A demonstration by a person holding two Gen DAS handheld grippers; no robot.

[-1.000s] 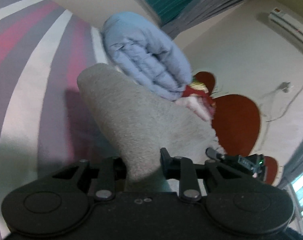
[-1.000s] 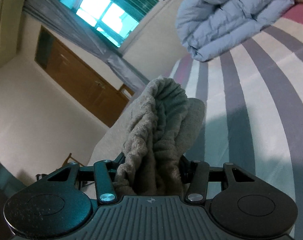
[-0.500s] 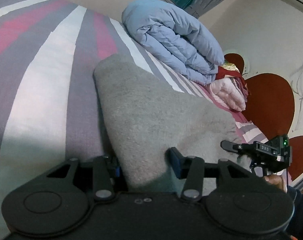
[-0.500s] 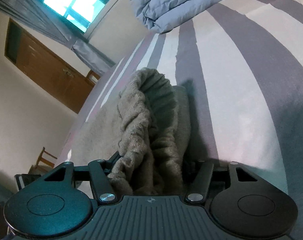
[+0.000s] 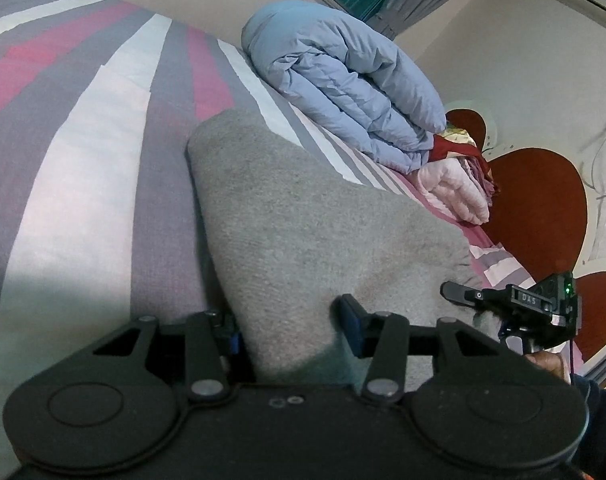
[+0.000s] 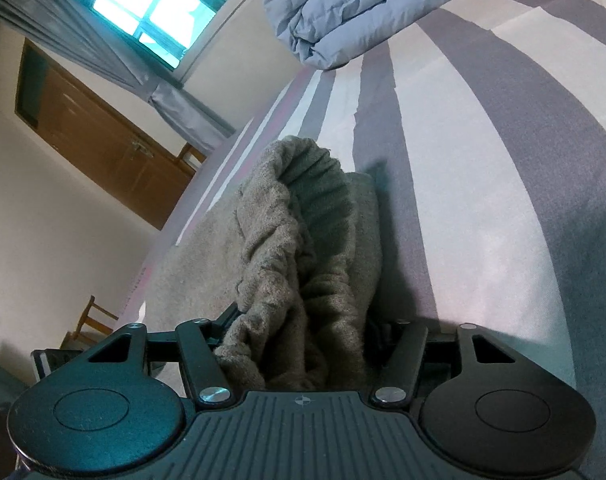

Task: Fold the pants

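Striped bedding (image 5: 83,160) carries the grey pants (image 5: 303,208), lying flat just short of the folded blue duvet (image 5: 343,88). Only the left view shows the red heart headboard (image 5: 543,200) beyond the duvet; only the right view shows the window (image 6: 151,8) and wooden door (image 6: 103,152). The left gripper (image 5: 289,320) has just been opening and stands released, with cloth between its jaws. The right gripper (image 6: 303,328) has also been opening around the bunched waistband; its right pad is buried, so I cannot tell whether it grips.
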